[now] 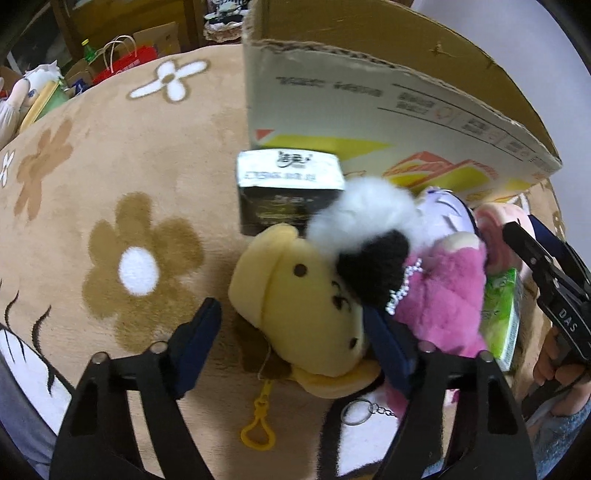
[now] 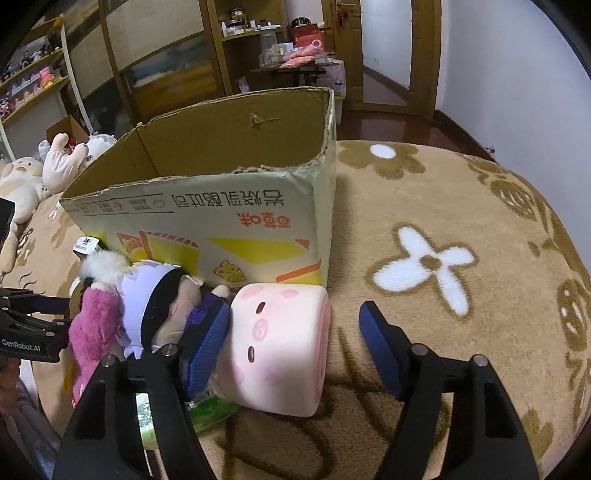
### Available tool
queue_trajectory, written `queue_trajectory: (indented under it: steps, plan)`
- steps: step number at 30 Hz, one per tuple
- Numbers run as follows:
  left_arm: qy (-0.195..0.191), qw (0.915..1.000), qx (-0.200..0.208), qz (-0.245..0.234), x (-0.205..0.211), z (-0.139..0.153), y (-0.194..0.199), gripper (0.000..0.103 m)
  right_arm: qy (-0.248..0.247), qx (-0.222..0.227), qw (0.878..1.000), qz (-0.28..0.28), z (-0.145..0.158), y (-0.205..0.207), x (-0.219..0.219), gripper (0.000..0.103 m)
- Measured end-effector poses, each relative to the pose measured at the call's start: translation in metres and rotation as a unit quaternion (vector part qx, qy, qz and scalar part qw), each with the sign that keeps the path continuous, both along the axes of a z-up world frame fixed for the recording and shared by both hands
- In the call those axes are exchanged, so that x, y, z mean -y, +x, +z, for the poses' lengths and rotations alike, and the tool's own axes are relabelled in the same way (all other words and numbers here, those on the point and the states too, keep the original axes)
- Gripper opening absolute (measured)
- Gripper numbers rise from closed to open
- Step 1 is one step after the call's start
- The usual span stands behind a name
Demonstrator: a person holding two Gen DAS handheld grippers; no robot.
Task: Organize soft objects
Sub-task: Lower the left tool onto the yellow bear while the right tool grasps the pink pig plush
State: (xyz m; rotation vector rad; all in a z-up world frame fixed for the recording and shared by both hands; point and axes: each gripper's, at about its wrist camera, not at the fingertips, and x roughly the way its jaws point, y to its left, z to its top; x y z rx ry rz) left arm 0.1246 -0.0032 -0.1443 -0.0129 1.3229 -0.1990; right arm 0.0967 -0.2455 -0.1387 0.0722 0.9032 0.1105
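None of the soft toys appears boxed yet; they lie heaped on the flowered beige rug (image 2: pixel 461 206) before the open cardboard box (image 2: pixel 221 155). Left tool (image 1: pixel 291 325) straddles the yellow plush head (image 1: pixel 306 306), right tool (image 2: pixel 295 332) brackets the pink cube plush (image 2: pixel 280 347); both jaws apart, neither visibly clamped.

A lived-in room of a home, probably a bedroom or playroom. A plush tan blanket (image 2: pixel 461 221) patterned with white and brown flowers covers the surface. Behind it stand wooden cabinets with glass doors (image 2: pixel 166 62) and open wooden shelves (image 2: pixel 266 33) crowded with jars and small packages. A rack of small figurines (image 2: pixel 29 85) lines the left wall. Stuffed animals (image 2: pixel 22 184) are piled at the edge, paper shopping bags (image 1: pixel 122 59) sit on the floor, and a wooden door (image 2: pixel 384 55) opens onto polished flooring.
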Motion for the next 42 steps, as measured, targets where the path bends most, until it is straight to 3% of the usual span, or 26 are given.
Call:
queue_trajectory:
  steps: [2, 5, 10, 18, 27, 29, 33, 42]
  plan:
    - [-0.011, 0.9999, -0.003, 0.000, 0.001, 0.000, 0.000, 0.068, 0.007, -0.006, 1.000, 0.004, 0.000, 0.000, -0.001, 0.060]
    - [-0.013, 0.9999, -0.001, 0.000, 0.002, 0.000, 0.000, 0.065, 0.006, -0.008, 1.000, 0.011, 0.000, 0.000, -0.005, 0.050]
    - [-0.007, 0.9999, 0.006, -0.007, 0.010, 0.002, -0.009, 0.062, 0.002, -0.008, 1.000, 0.014, 0.000, -0.002, -0.007, 0.049]
    - [-0.007, 0.9999, 0.000, -0.010, 0.016, 0.013, -0.016, 0.065, 0.006, -0.012, 1.000, 0.014, -0.003, -0.001, -0.005, 0.049]
    - [-0.008, 0.9999, -0.005, 0.004, 0.017, 0.005, -0.012, 0.068, 0.001, -0.015, 1.000, 0.020, -0.005, -0.001, -0.009, 0.049]
    - [-0.006, 1.0000, -0.001, 0.002, 0.018, 0.004, -0.012, 0.065, -0.001, -0.015, 1.000, 0.021, -0.005, -0.002, -0.011, 0.049]
    - [0.006, 0.9999, 0.010, -0.007, 0.018, 0.004, -0.016, 0.057, -0.008, -0.020, 1.000, 0.022, -0.005, -0.003, -0.013, 0.041]
    - [-0.003, 0.9998, 0.020, 0.001, 0.016, 0.013, -0.029, 0.052, -0.022, -0.020, 0.999, 0.021, -0.003, -0.010, -0.019, 0.029]
